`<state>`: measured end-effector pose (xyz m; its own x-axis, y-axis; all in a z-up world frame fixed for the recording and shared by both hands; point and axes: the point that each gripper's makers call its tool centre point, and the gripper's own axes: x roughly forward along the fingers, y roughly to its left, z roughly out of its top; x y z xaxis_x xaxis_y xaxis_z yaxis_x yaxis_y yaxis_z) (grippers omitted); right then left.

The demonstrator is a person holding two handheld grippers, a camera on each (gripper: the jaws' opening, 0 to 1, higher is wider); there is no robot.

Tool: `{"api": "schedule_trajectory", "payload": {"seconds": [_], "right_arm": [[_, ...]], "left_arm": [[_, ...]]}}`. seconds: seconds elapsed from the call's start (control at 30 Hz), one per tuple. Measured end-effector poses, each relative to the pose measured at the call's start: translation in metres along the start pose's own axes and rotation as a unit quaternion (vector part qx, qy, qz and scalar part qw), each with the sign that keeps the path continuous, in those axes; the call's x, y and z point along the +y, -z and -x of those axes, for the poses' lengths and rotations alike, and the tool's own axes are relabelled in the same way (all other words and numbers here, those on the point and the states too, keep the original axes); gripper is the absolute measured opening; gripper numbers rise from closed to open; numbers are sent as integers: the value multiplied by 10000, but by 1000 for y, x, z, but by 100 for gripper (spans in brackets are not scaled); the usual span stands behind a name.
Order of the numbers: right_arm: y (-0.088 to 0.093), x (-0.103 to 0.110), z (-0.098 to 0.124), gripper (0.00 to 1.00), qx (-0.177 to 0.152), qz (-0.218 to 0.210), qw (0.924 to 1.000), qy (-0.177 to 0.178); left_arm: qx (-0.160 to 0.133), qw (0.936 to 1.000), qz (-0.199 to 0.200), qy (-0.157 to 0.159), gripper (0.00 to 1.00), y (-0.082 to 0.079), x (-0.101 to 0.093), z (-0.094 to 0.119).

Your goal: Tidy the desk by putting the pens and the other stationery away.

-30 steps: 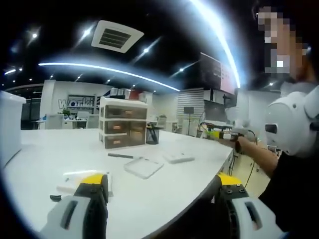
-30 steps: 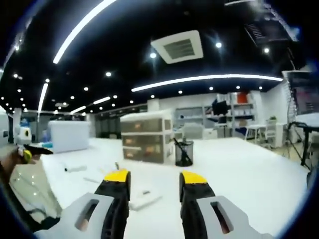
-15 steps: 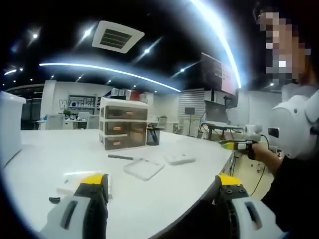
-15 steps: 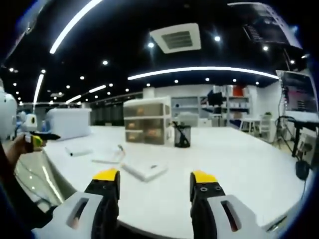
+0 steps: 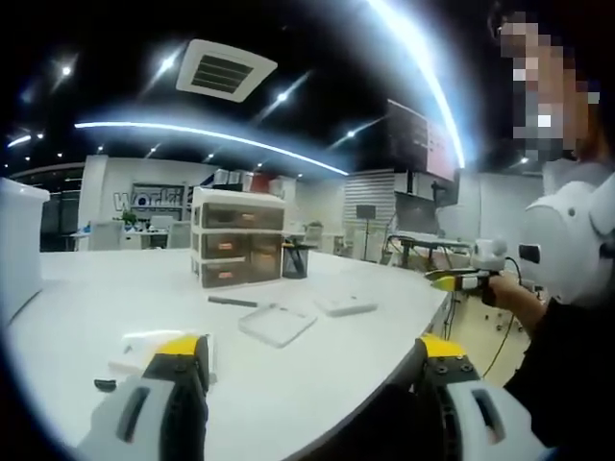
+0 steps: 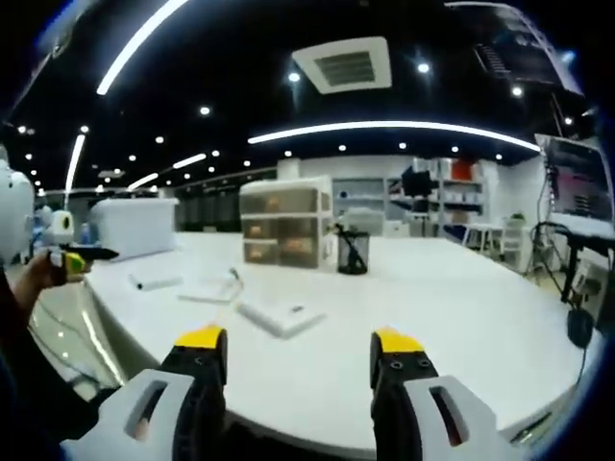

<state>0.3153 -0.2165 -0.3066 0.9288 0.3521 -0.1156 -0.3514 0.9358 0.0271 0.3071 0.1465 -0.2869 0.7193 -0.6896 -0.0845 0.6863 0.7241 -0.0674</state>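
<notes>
Stationery is scattered just before the drawer unit (image 6: 284, 226): with left gripper (image 5: 307, 360) and right gripper (image 6: 297, 351) both wide open, empty and well back, a hasty reach could nudge the pen (image 5: 233, 302) toward the desk (image 6: 461, 298) edge.

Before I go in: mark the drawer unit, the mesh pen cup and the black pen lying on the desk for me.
drawer unit (image 6: 285, 226), right gripper view, on its middle drawer front.
mesh pen cup (image 6: 352, 255), right gripper view, on the cup's dark mesh wall.
black pen (image 5: 233, 302), left gripper view, on the middle of its barrel.
</notes>
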Motion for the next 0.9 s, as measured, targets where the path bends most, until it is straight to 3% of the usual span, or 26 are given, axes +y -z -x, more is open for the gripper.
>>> {"api": "schedule_trajectory", "payload": {"seconds": [0.47,0.9], "right_arm": [[-8,-4,-11,56,101,92,9998,-159],[-50,-11,-46,55,246,202,9966,-764]], "left_arm": [[-12,10000,35,0,87,2,2,2],[-63,9999,58,-73,87,1,7,9]]}}
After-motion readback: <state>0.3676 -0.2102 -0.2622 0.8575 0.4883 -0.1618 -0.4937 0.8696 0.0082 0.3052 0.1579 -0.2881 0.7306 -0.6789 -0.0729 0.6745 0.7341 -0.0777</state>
